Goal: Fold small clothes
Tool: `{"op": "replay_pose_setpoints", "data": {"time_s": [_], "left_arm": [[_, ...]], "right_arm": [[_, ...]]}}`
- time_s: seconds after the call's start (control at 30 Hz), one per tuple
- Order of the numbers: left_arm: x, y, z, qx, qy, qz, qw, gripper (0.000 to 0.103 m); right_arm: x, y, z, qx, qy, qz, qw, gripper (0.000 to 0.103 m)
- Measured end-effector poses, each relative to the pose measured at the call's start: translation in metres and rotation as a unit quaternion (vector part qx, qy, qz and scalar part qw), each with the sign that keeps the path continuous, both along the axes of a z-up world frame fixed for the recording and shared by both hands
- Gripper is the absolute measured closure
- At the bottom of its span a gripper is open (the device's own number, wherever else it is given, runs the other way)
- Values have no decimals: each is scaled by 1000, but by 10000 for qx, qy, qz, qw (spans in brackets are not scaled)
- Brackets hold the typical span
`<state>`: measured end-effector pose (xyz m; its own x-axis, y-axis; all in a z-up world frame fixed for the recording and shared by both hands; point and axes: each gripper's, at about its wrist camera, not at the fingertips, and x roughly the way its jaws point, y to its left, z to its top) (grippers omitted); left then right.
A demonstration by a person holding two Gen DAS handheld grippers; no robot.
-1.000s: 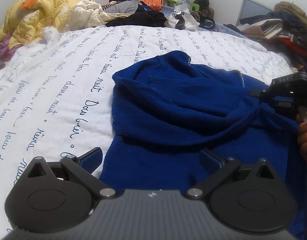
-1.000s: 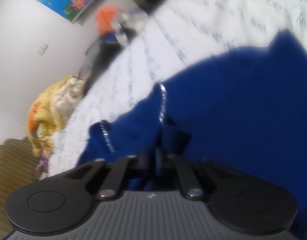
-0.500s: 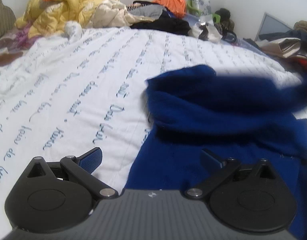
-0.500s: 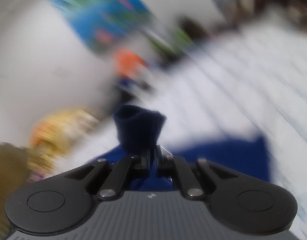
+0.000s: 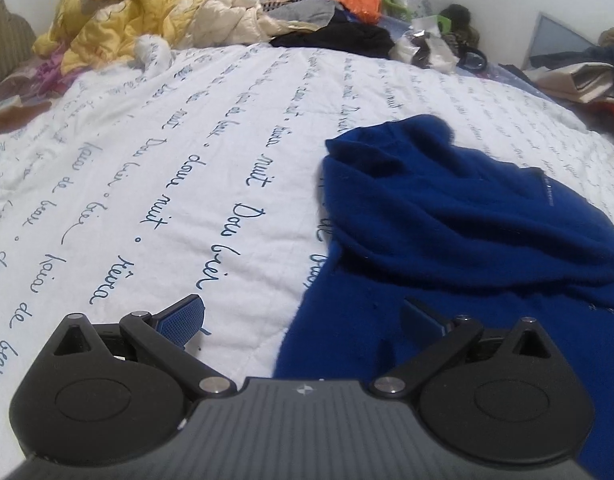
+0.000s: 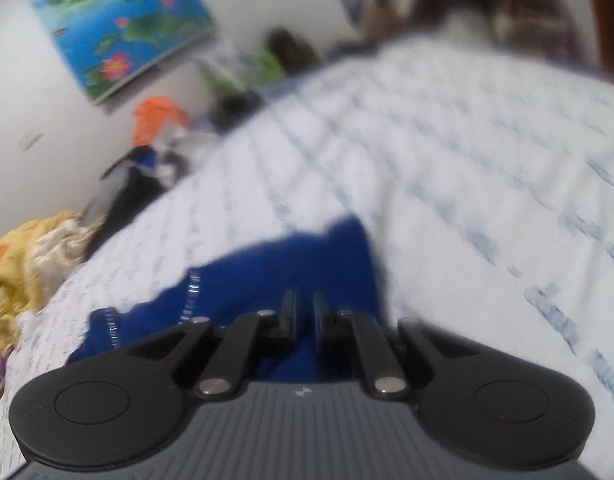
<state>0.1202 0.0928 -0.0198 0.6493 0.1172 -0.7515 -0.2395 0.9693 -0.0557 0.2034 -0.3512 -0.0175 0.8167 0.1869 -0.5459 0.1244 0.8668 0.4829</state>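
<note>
Right hand-held gripper (image 6: 303,316), fingers nearly together, seems no longer pinching the blue garment (image 5: 447,232), now folded over on the bed (image 5: 187,160); left hand-held gripper (image 5: 303,316) is hovering spread.

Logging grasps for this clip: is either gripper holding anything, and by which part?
The left gripper is open and empty. The right gripper looks nearly shut over the blue garment; blur hides any pinch.

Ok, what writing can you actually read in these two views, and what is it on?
"Doux nuit", "Dors bien", "rêves" and "faire de beaux", in repeating blue script on the white bedspread.
A small white label on the blue garment: too small to read.
The bedspread script in the right wrist view: blurred, unreadable.
The lotus poster shows no words.
</note>
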Motion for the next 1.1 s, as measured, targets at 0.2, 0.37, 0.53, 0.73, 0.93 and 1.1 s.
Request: {"op": "replay_pose_setpoints", "data": {"time_s": [0.2,0.37,0.53,0.73,0.93,1.1], "left_arm": [[15,13,9,34,-90,-10,10000,0],[28,34,21,-67,-139,314,9994,0],[19,20,9,13,10,69,10000,0],[5,7,-8,107,80,-154,9998,0],[0,8,-13,-36,92,-182,9998,0],[-7,-1,-20,160,36,-177,9997,0]], "right_arm": [[26,29,-7,-332,332,730,9962,91],[23,100,17,-559,-192,2089,9761,59],[27,208,38,-1192,-836,3526,9244,31],[49,305,30,-1691,-954,4694,8614,31],[72,339,10,-1921,-601,5100,8363,98],[94,320,23,-1729,-858,4284,8827,98]]}}
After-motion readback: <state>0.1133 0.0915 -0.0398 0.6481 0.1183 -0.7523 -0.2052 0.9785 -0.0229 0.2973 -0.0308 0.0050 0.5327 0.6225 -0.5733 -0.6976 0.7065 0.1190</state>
